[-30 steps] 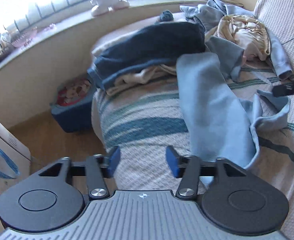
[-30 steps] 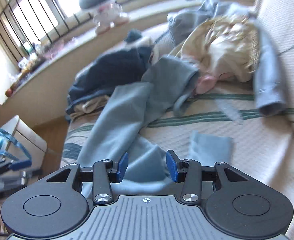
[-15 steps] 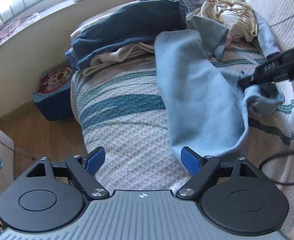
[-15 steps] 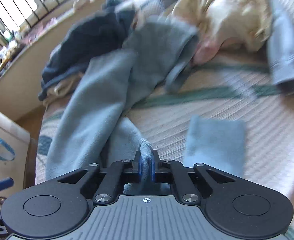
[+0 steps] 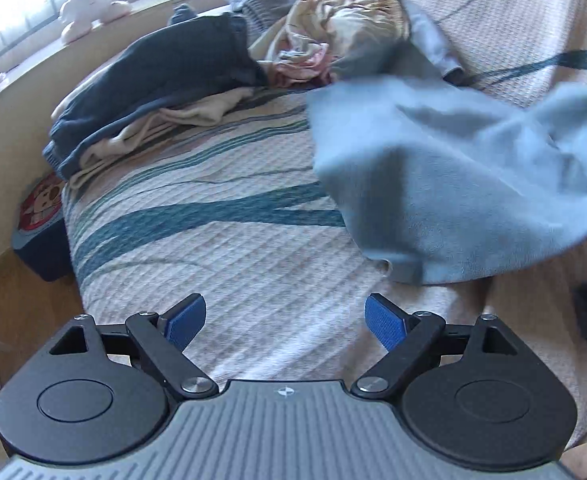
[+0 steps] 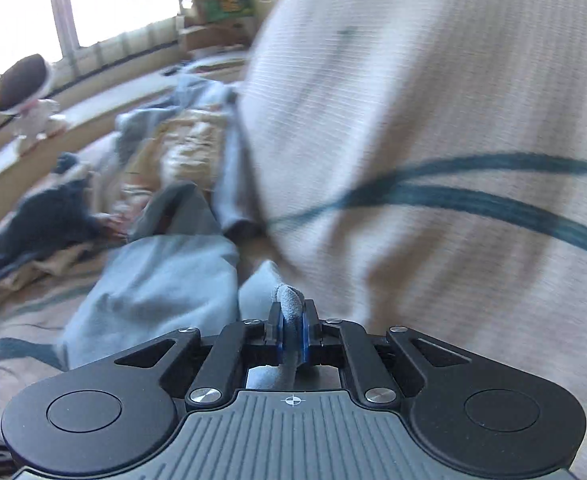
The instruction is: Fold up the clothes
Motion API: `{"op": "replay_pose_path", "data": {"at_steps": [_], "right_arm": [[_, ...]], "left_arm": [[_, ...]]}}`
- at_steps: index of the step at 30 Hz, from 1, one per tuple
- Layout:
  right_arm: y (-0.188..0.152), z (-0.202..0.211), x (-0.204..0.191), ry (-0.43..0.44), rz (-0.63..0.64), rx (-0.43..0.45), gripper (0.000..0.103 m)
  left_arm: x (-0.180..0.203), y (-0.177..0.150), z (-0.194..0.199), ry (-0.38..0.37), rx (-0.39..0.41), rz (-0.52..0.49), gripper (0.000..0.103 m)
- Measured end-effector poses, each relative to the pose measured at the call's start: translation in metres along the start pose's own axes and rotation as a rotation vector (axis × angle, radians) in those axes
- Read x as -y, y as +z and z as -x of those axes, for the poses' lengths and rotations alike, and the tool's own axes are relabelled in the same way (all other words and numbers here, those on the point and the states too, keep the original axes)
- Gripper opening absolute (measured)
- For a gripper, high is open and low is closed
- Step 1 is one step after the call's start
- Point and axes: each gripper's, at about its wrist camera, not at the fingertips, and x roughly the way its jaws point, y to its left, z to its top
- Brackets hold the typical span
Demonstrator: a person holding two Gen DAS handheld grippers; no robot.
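Observation:
A light blue garment [image 5: 461, 168] hangs lifted over the right side of the striped bed cover [image 5: 229, 248], blurred by motion. My right gripper [image 6: 291, 334] is shut on a fold of this light blue garment [image 6: 161, 284], which trails down to the left of it. My left gripper [image 5: 285, 322] is open wide just above the cover, nothing between its blue pads, with the garment's lower hem ahead and to the right.
A dark navy garment [image 5: 153, 84] over a cream one [image 5: 173, 120] lies at the far left of the bed. A crumpled cream and pink heap [image 5: 333, 28] sits behind. A white toy [image 5: 87, 0] stands on the sill, a blue box [image 5: 37, 224] on the floor.
My right gripper has closed on the light blue garment and pulled it up and to the right. My left gripper has opened wider and moved forward over the bed.

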Motion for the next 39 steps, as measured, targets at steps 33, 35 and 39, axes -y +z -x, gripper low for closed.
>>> {"op": "replay_pose_path", "data": {"at_steps": [33,35,39], "right_arm": [[0.02,-0.103,-0.147,0.463,0.329,-0.123,0.024],[0.029,-0.117,-0.152,0.454,0.324,-0.128,0.024],[0.039,-0.153,-0.176,0.446,0.317,-0.165,0.024]], "left_arm": [[0.035,0.025,-0.063,-0.279,-0.057,0.092,0.043],[0.038,0.026,-0.067,-0.277,-0.063,0.087,0.034],[0.04,0.029,-0.072,-0.271,-0.07,0.083,0.015]]}}
